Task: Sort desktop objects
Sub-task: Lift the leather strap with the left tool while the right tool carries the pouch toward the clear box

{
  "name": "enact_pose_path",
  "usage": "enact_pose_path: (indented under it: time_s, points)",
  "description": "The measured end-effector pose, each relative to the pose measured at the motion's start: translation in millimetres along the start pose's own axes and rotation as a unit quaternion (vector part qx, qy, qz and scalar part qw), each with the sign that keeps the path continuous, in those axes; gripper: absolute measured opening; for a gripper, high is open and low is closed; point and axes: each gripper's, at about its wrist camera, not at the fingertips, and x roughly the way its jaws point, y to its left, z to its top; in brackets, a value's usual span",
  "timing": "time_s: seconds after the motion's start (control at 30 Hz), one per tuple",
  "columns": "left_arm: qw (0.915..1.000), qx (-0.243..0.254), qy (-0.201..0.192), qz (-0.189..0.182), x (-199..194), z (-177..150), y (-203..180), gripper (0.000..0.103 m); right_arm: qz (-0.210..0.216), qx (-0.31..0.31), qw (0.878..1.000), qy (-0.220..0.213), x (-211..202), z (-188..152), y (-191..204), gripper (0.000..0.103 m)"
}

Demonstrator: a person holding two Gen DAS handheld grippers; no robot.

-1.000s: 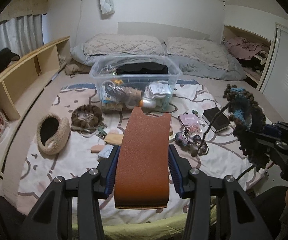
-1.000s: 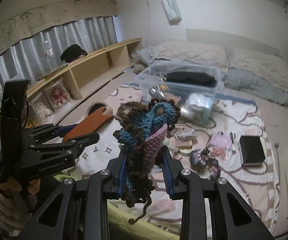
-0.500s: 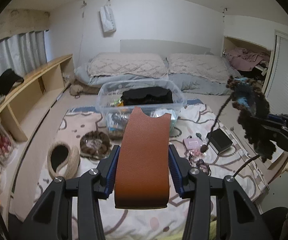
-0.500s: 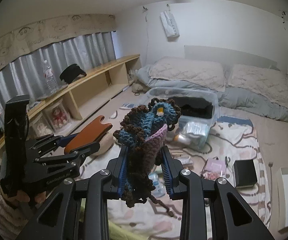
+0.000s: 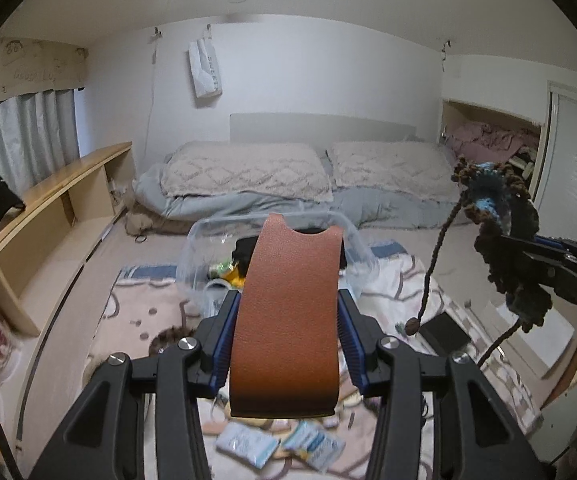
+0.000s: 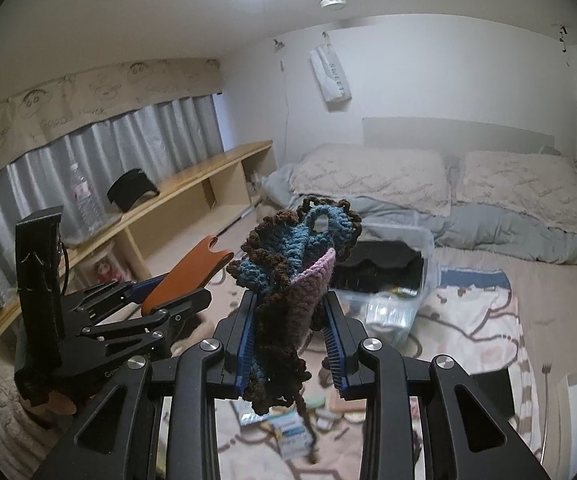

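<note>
Holding both tools above the patterned blanket [image 5: 136,316], we grip a brown leather case [image 5: 288,312] flat between the blue pads of the left gripper [image 5: 286,340], its notched end pointing toward the clear bin [image 6: 420,248]. Our right gripper [image 6: 290,344] clamps a crocheted pouch [image 6: 288,272], its cord dangling.

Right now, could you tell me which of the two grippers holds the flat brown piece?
The left gripper: it clamps the brown leather piece, while the right gripper holds a crocheted yarn bundle.
</note>
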Motion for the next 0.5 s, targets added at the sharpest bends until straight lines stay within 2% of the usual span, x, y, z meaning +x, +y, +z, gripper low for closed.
enact_pose_path:
  time_s: [0.27, 0.5]
  points:
    - [0.9996, 0.01, -0.025, -0.002, 40, 40, -3, 0.047, -0.019, 0.014, 0.999, -0.026, 29, 38, -34, 0.032]
    - [0.9994, -0.008, -0.033, -0.001, 77, 65, 3, 0.047, -0.028, 0.013, 0.998, -0.046, 60, 66, -55, 0.032]
